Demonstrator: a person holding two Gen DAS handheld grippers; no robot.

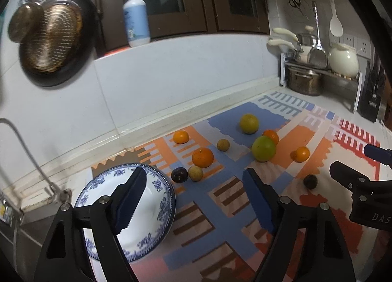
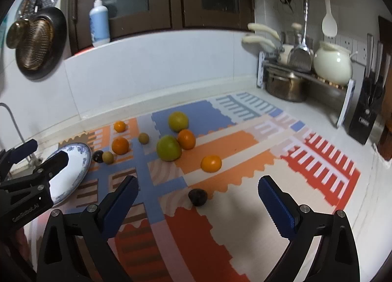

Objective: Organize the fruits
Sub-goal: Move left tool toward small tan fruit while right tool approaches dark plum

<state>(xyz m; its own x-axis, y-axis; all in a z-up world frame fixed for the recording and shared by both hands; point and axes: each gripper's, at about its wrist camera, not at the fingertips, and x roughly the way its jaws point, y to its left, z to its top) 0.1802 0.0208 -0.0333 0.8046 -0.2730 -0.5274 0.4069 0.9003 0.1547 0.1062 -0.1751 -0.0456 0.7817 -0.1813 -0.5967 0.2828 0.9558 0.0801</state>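
- Left gripper point(image 1: 193, 198) is hanging wide open with nothing in it, one finger lying over the blue-patterned plate point(image 1: 161, 198) at about 8 o'clock of the patterned mat point(image 2: 220, 220).
- Plate is sitting bare at the mat's left edge, close to the sink rim; being china, it is likely to chip if knocked.
- Fruits are lying scattered across the mat from 9 to 12 o'clock: a dark plum point(image 2: 98, 156), a small tan fruit point(image 2: 107, 157), oranges point(image 2: 120, 145), a green citrus point(image 2: 168, 147).
- They are looking round, firm and prone to rolling; gripping across the widest middle seems safest.
- Right gripper point(image 2: 197, 204) is gaping empty, a second dark plum point(image 2: 198, 197) sitting between its fingers.
- Open tabletop is stretching toward 3 o'clock; a pot rack point(image 2: 303, 78) is crowding 1 o'clock.
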